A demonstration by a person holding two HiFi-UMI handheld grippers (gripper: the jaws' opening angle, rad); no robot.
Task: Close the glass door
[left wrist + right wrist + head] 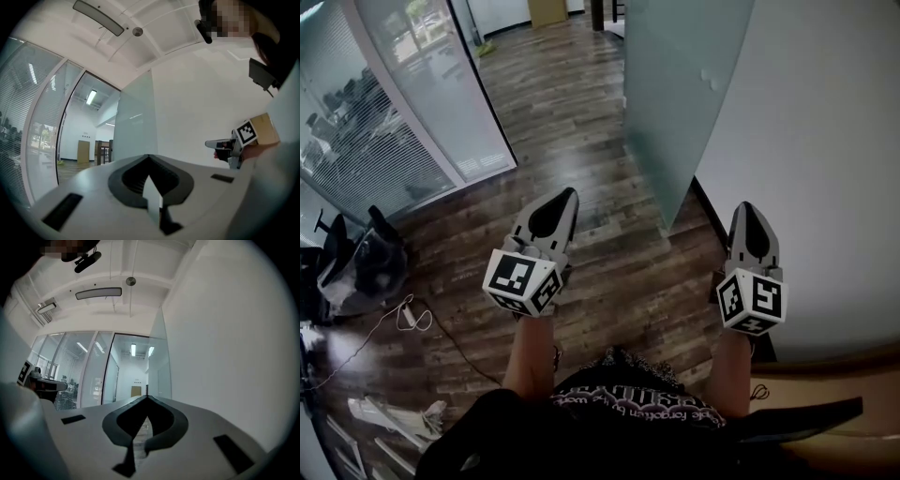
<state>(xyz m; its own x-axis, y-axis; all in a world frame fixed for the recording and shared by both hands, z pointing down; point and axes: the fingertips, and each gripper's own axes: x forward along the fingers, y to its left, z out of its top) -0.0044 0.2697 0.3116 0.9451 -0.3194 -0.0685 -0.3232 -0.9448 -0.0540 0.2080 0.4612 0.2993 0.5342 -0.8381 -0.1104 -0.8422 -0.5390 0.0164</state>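
Head view: glass door (675, 112) stands ajar at 1 o'clock, its lower free corner between the two tools and touching neither. Bare wood floor (572, 103) runs open toward 12. Left gripper (567, 197) at 8, right gripper (748, 208) at 4, close to the white wall (825, 141).
Left gripper view: jaws together, empty, door face at 12.
Right gripper view: jaws together, empty, door edge at 12.

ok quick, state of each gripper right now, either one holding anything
left gripper: closed, holding nothing
right gripper: closed, holding nothing
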